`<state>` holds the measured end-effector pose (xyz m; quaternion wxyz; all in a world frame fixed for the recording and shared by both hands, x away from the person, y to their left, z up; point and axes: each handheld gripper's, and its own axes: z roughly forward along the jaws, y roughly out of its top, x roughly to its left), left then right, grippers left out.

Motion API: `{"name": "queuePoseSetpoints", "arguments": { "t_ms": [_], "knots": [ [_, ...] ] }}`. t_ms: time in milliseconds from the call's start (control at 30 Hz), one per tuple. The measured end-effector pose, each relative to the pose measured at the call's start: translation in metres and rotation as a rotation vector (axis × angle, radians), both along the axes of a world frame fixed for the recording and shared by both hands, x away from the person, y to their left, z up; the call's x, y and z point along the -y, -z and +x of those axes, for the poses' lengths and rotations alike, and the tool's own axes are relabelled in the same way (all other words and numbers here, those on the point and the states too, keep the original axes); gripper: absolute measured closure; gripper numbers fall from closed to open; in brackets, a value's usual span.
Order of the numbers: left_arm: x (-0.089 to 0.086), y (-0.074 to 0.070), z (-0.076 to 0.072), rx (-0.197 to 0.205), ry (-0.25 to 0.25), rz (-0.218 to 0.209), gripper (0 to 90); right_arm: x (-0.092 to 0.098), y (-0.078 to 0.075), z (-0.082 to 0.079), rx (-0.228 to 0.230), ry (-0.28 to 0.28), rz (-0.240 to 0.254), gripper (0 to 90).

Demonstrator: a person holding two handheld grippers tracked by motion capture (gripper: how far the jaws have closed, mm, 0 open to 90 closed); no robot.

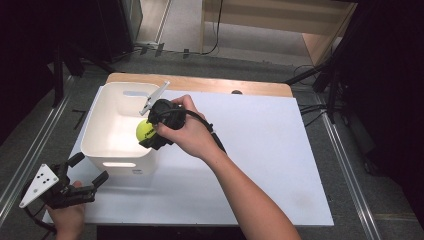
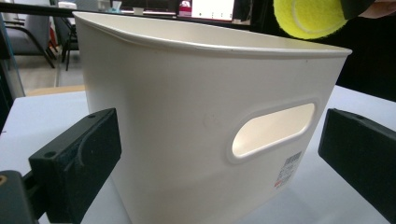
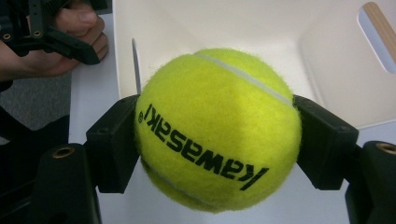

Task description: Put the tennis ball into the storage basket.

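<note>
Overhead light, even and bright on the white desk point(image 1: 260, 150); surroundings fall to near black. Soft shadow beside the bin point(image 1: 117, 127) (near side). Left gripper view: handle slot glows, backlit; background soft. Right gripper view: ball point(image 3: 217, 128) sharp, fuzz resolved; bin interior slightly washed out.
</note>
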<state>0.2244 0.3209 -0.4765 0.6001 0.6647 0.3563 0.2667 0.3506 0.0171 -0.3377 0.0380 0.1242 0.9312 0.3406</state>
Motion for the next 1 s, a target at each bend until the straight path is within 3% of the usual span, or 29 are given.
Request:
{"name": "queuePoseSetpoints", "arguments": {
  "t_ms": [1000],
  "knots": [
    [0.0,0.0,0.0,-0.002,0.001,-0.004,0.0,-0.028,0.011,0.005,-0.002,-0.032,-0.035,22.8]
  ]
}}
